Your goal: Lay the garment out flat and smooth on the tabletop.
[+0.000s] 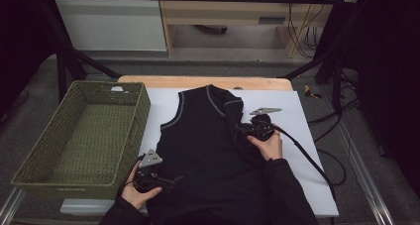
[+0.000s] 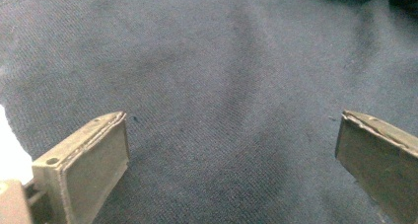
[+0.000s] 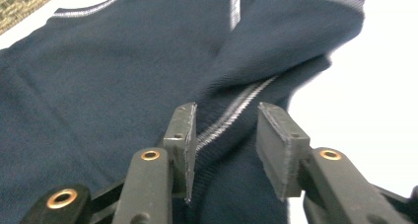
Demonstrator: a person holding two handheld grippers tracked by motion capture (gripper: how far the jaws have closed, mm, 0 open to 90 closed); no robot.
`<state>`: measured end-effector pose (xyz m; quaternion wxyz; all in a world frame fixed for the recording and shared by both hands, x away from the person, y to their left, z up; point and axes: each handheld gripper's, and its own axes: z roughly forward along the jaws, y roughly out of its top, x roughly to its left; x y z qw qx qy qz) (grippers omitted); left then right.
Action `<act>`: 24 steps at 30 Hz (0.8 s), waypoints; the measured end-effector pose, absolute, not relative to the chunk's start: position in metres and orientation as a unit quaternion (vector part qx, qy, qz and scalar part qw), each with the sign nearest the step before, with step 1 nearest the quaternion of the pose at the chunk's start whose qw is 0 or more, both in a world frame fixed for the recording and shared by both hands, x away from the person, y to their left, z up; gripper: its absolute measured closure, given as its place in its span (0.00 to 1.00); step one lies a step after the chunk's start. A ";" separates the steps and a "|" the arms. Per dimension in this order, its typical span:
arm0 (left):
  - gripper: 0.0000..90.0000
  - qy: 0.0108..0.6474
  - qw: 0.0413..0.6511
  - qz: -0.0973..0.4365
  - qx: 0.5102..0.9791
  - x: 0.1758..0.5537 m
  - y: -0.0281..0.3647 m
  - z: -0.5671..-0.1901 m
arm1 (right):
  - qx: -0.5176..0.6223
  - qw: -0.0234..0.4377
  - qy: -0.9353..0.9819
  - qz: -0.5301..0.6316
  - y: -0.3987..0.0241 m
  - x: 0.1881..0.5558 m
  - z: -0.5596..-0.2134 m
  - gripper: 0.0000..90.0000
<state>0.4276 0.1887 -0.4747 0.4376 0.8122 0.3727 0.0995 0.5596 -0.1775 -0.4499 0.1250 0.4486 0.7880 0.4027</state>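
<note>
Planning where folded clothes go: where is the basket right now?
In the high view, the green woven basket sits at the table's left, beside the dark vest.

A wooden table (image 1: pixel 198 80) carries a white sheet (image 1: pixel 307 150), dark vest (image 1: pixel 203 145) and green basket (image 1: pixel 130 131).

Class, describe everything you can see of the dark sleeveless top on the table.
The top is dark knit with pale piping at neck and armholes. It lies mostly flat on a white sheet, neck away from the person, one armhole edge folded over. The right gripper straddles that piped edge; the left gripper hovers open over its fabric.
</note>
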 end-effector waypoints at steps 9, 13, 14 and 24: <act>0.00 0.371 0.437 0.098 0.814 0.428 0.187 -0.475 | 0.463 0.119 0.795 0.372 -0.160 0.576 -0.473 0.46; 0.00 0.373 0.434 0.098 0.814 0.428 0.187 -0.476 | 0.443 0.127 0.803 0.379 -0.154 0.578 -0.473 0.50; 0.00 0.372 0.435 0.098 0.814 0.428 0.187 -0.476 | 0.441 0.132 0.799 0.386 -0.153 0.578 -0.472 0.50; 0.00 0.370 0.434 0.099 0.815 0.428 0.187 -0.476 | 0.420 0.142 0.810 0.384 -0.145 0.587 -0.472 0.78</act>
